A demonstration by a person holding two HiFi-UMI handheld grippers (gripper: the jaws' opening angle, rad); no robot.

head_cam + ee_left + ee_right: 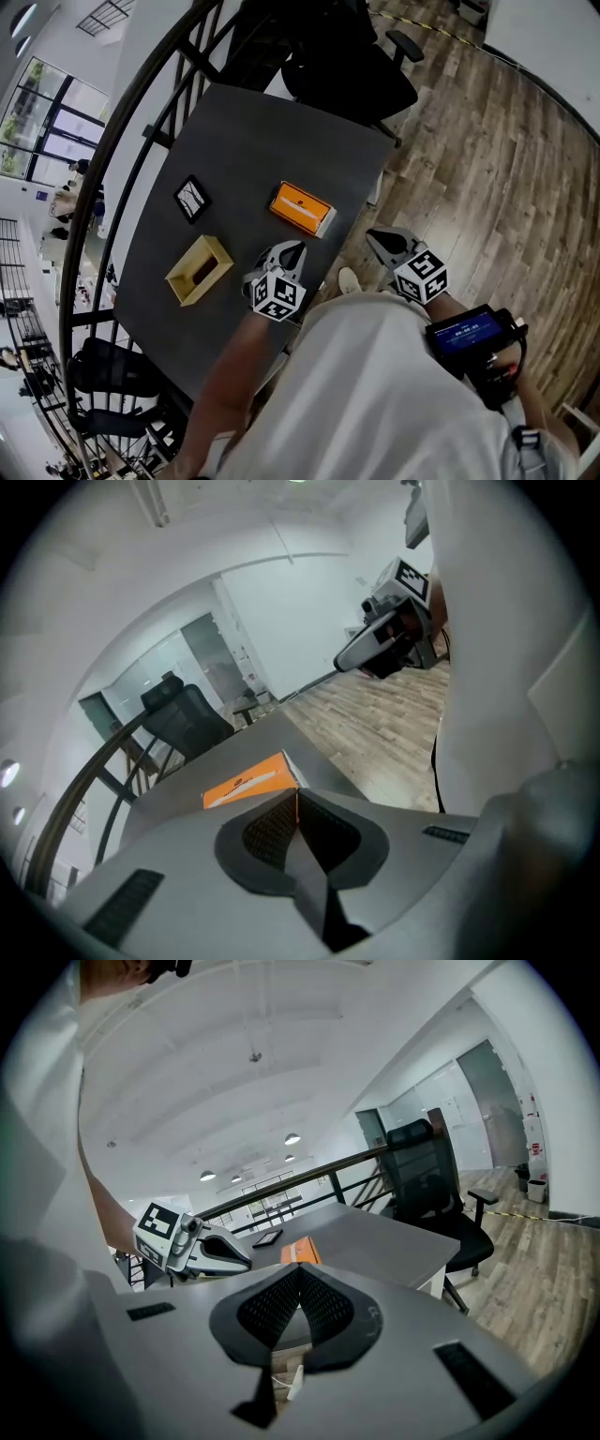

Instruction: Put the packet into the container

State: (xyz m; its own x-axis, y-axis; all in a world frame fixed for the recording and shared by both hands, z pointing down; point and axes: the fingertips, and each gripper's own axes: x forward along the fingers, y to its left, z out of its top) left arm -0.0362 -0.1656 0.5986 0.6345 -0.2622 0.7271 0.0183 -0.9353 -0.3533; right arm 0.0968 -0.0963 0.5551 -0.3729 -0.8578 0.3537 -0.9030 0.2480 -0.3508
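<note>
Packet [302, 208] flat orange, container [212, 281] boxy yellow

The table [234, 141] top is dark grey, matt and smooth. The packet [302, 208] is smooth orange cardboard. The container [199, 269] is pale yellow and matt. The floor [487, 169] is wood plank. The left gripper [292, 249] and right gripper [380, 239] have matt grey plastic shells with black, finely textured pads [272, 829].

orange packet [302, 208] flat; open yellow container [199, 270] nearby.
</note>
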